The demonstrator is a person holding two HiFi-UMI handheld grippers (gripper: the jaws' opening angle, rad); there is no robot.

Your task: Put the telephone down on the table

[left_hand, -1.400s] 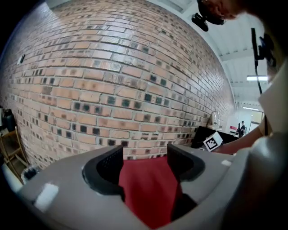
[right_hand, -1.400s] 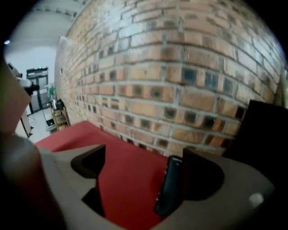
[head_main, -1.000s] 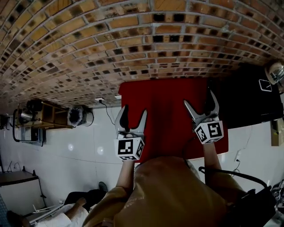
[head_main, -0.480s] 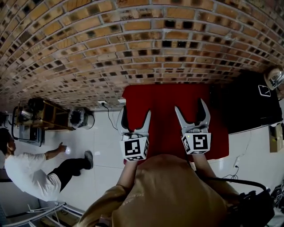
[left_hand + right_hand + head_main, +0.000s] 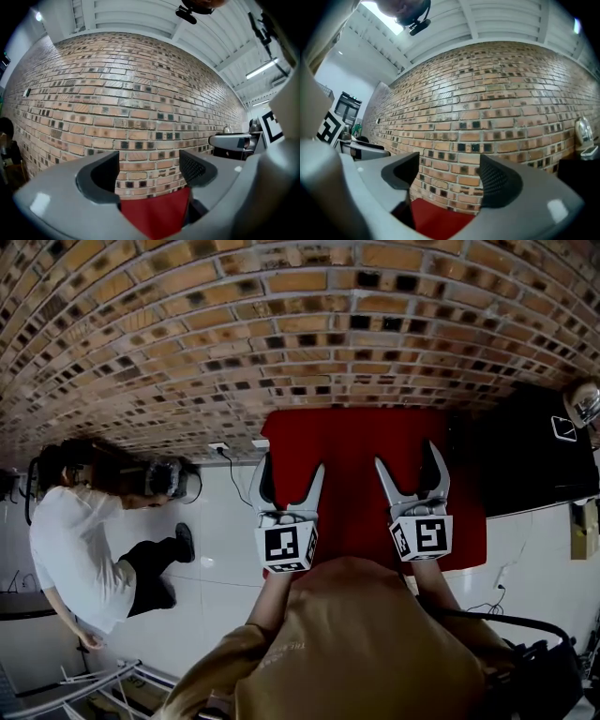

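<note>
Left tongs: the left tongs were held up over the near left part of the red desk. The jaws stood released and wide apart, with only brick wall and red desk top showing between them.
Right tongs: the right tongs were level with the left pair and near it, over the near right part of the desk. The jaws had just been closing, but they were still apart, with nothing between the pads.
Marker cubes: one sat on the near end of each pair, just above the holder's tan sleeves.
Desk: red topped, its far edge against the brick wall, with a bare top wherever it showed.
Telephone: neither pair held it. A small flat dark thing with a pale outline lay on the black cabinet, to the right of the desk. Whether that was the telephone could not be told.
Left of the scene: a person in a white shirt was on the white floor, well apart from the desk.
</note>
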